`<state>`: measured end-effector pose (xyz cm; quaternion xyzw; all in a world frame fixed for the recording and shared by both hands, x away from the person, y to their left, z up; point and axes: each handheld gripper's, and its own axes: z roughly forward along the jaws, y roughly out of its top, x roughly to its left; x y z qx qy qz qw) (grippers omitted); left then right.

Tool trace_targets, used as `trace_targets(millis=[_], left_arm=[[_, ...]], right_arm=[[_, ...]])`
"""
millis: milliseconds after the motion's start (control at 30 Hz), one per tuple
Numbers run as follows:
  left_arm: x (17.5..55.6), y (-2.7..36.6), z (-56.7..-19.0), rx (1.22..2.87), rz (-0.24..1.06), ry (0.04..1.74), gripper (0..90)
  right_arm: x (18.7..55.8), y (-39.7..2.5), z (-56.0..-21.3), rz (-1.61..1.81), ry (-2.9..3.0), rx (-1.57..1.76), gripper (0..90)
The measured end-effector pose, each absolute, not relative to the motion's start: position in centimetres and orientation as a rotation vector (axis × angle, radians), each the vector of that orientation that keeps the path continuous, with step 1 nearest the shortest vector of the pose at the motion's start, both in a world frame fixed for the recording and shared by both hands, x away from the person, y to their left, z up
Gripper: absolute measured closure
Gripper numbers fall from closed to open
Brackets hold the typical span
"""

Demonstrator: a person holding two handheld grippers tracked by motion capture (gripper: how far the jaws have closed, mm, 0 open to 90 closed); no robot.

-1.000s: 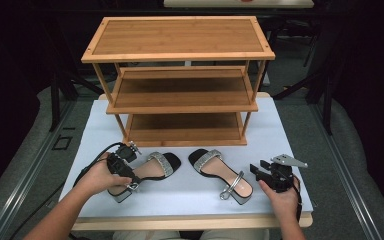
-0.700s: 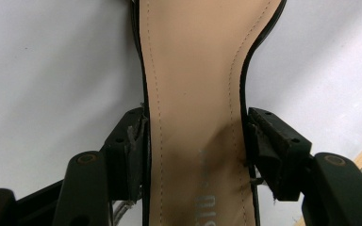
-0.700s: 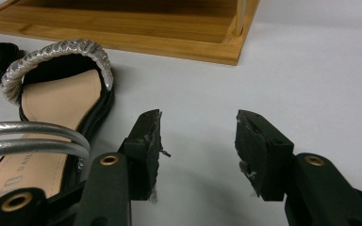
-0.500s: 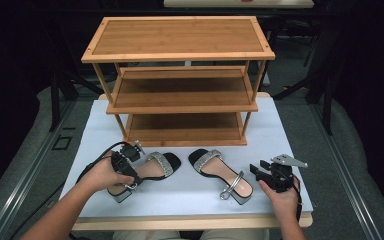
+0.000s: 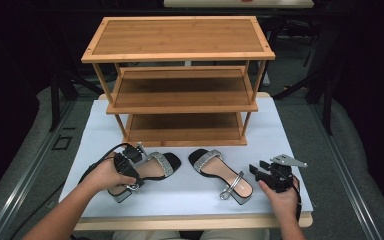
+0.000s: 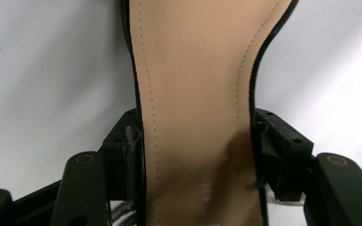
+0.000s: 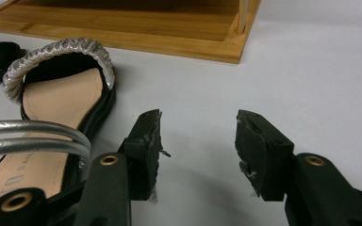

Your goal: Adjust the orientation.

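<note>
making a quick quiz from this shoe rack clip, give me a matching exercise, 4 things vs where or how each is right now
Things:
1. left sandal
2. right sandal
3. right hand-held gripper
4. wooden rack

States:
A. open, holding nothing
B. at the back of the table, shelves bare
C. clamped across its sole between the left hand-held gripper jaws
D. lying free on the white table top

Pairs: 1-C, 2-D, 3-A, 4-B

The sandals [image 5: 222, 174] were black with tan insoles and silver straps; the rack [image 5: 180, 80] was honey-brown wood; the surface [image 5: 190, 192] was white.
</note>
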<state>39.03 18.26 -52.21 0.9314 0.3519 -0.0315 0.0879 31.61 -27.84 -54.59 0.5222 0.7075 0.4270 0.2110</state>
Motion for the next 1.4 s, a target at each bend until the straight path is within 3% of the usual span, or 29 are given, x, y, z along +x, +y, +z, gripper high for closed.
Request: trace_targets(millis=[1067,1400], left_arm=[[39.4,20.3,-49.8,2.630,-0.053,1.139,43.3],[41.2,20.4,-50.1,2.547,-0.019,1.259,43.3]], right_arm=[[31.7,-28.0,-54.7,1.194,1.959,1.465,50.2],[31.7,-28.1,-54.7,1.192,1.955,1.470,50.2]])
